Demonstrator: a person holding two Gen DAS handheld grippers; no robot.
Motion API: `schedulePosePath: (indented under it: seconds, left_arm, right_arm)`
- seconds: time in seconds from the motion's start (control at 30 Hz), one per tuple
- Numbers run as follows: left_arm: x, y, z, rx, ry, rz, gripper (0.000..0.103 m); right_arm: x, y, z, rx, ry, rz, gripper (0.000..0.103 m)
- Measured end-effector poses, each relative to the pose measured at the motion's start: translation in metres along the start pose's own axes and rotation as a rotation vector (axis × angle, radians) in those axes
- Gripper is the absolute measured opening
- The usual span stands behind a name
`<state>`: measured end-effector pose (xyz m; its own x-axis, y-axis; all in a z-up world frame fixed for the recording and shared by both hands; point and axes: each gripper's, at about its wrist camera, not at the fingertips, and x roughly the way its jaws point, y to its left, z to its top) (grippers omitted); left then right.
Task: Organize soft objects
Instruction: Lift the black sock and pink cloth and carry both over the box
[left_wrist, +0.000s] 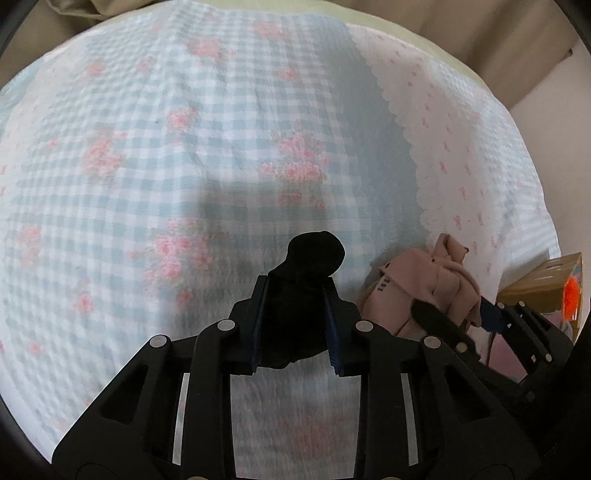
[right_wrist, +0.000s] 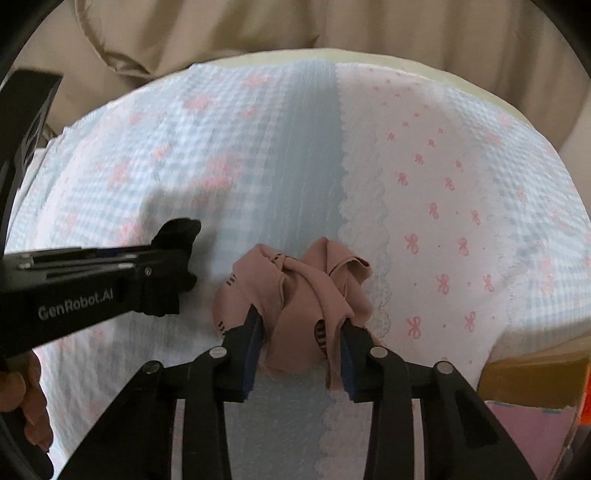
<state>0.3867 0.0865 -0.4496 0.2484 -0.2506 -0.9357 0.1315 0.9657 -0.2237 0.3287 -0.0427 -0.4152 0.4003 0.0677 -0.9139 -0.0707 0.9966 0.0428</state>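
My left gripper (left_wrist: 295, 286) is shut on a black sock (left_wrist: 314, 254), whose balled end sticks out past the fingertips, held above the bed. It also shows in the right wrist view (right_wrist: 177, 254), at the left. My right gripper (right_wrist: 301, 321) is shut on a bunched pink sock (right_wrist: 295, 280) with dark striped marks, held just to the right of the left gripper. The pink sock also shows in the left wrist view (left_wrist: 424, 284), with the right gripper (left_wrist: 458, 314) on it.
A bed with a blue gingham floral blanket (left_wrist: 184, 147) and a white cover with pink bows (right_wrist: 443, 221) lies under both grippers. A cardboard box (left_wrist: 543, 280) stands at the bed's right edge. Beige curtains (right_wrist: 295, 26) hang behind the bed.
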Motion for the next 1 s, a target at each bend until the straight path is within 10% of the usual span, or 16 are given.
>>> schedulePosePath:
  seconds: [1.0]
  left_arm:
    - [-0.302, -0.057, -0.082, 0.072, -0.325, 0.000, 0.024]
  right_arm:
    - [-0.286, 0.029, -0.010, 0.080, -0.310, -0.020, 0.033]
